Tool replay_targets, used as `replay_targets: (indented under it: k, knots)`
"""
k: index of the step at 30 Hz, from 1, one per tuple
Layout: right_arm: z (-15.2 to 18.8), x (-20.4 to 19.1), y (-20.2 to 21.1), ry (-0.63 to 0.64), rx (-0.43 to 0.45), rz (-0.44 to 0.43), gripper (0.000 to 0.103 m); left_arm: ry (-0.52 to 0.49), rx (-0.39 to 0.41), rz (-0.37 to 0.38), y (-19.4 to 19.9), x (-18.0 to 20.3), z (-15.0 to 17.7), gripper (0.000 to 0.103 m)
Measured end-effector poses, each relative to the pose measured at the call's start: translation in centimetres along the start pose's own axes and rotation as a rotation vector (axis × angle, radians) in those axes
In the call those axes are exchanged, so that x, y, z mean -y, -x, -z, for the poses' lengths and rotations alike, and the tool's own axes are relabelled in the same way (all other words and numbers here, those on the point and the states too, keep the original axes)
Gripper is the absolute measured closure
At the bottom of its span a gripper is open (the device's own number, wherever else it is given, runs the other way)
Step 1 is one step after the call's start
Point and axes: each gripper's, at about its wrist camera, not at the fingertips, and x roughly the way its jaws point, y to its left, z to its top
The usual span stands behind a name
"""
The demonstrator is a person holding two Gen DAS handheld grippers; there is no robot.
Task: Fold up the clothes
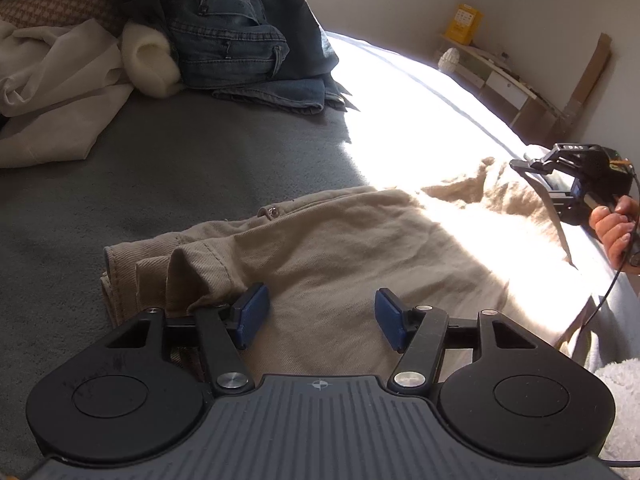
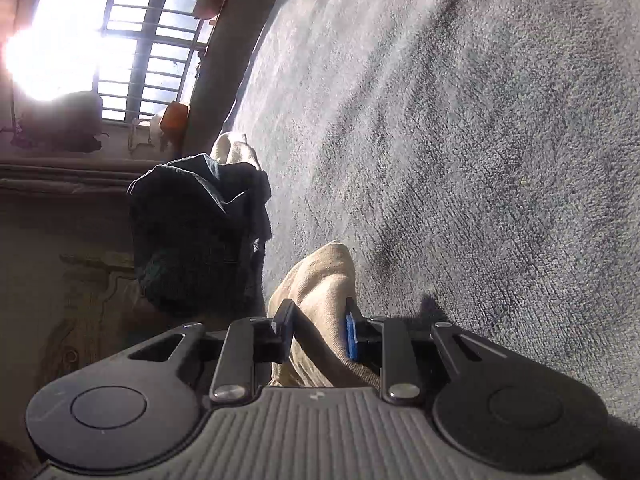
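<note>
The right gripper (image 2: 318, 328) has its jaws closed on a bunched fold of the khaki trousers (image 2: 320, 280): the tan cloth is pinched between the black pad and the blue one and rises past them in a rounded hump. The left gripper (image 1: 322, 316) has its jaws standing open, the two blue pads apart over the same khaki trousers (image 1: 320, 248) near the waistband; the cloth lies between and under them, with no pinch showing.

The trousers lie spread across the grey bed cover (image 1: 180, 168), the waistband and its button to the left and the leg end running off to the right into a patch of strong sun, where the person's hand (image 1: 614, 226) holds the right gripper (image 1: 524, 166). A pile of unfolded clothes sits further back on the bed, blue jeans (image 1: 232, 32) among it.

The step in hand appears to be taking hold of the trousers at both ends for a fold. One end is secured. Next, the left jaws would likely need to close on the waistband cloth, so both ends can be lifted together and one laid over the other with the edges matched.
</note>
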Motion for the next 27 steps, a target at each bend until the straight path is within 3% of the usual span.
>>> replay_targets:
  k: [1, 4, 5, 6, 8, 10, 11, 13, 16, 18, 21, 24, 27]
  knots:
    - [0.2, -1.3, 0.6, 0.086, 0.025, -0.049, 0.085, 0.006, -0.002, 0.000, 0.0, -0.1, -0.1, 0.043]
    - [1.4, -4.6, 2.2, 0.363, 0.133, -0.053, 0.087, 0.016, -0.008, -0.001, -0.1, -0.1, -0.2, 0.043]
    - [1.3, -4.9, 2.1, 0.417, 0.164, 0.021, 0.087, 0.015, -0.010, -0.004, -0.1, 0.0, -0.3, 0.043]
    - [0.9, -4.5, 1.9, 0.429, 0.200, 0.157, 0.086, 0.013, -0.012, -0.006, -0.2, 0.0, -0.3, 0.043]
    - [-0.6, -2.4, 1.5, 0.335, 0.238, 0.390, 0.085, 0.008, -0.014, -0.012, -0.3, 0.1, -0.3, 0.043]
    - [-1.2, 1.4, 3.8, 0.096, 0.308, 0.322, 0.085, 0.004, -0.014, -0.015, -0.4, 0.2, -0.3, 0.043]
    - [-0.9, 2.2, 5.0, 0.030, 0.343, 0.242, 0.085, 0.004, -0.013, -0.014, -0.4, 0.1, -0.3, 0.043]
    - [0.2, 1.4, 6.0, 0.051, 0.344, 0.181, 0.085, 0.006, -0.012, -0.013, -0.4, 0.1, -0.3, 0.043]
    - [1.5, 0.1, 5.6, 0.058, 0.215, 0.130, 0.085, 0.008, -0.010, -0.012, -0.6, 0.0, -0.4, 0.043]
    - [2.3, -0.2, 5.9, 0.014, 0.180, 0.150, 0.083, 0.009, -0.007, -0.011, -0.6, 0.1, -0.4, 0.043]
    - [3.7, 1.2, 8.0, -0.148, 0.217, 0.205, 0.071, -0.002, 0.004, -0.016, -0.6, 0.2, -0.2, 0.042]
    - [5.7, 3.2, 10.4, -0.321, 0.260, 0.227, 0.067, -0.025, 0.017, -0.030, -0.6, 0.6, 0.0, 0.042]
    - [7.5, 4.4, 11.9, -0.382, 0.275, 0.257, 0.056, -0.042, 0.027, -0.047, -0.5, 1.0, 0.1, 0.042]
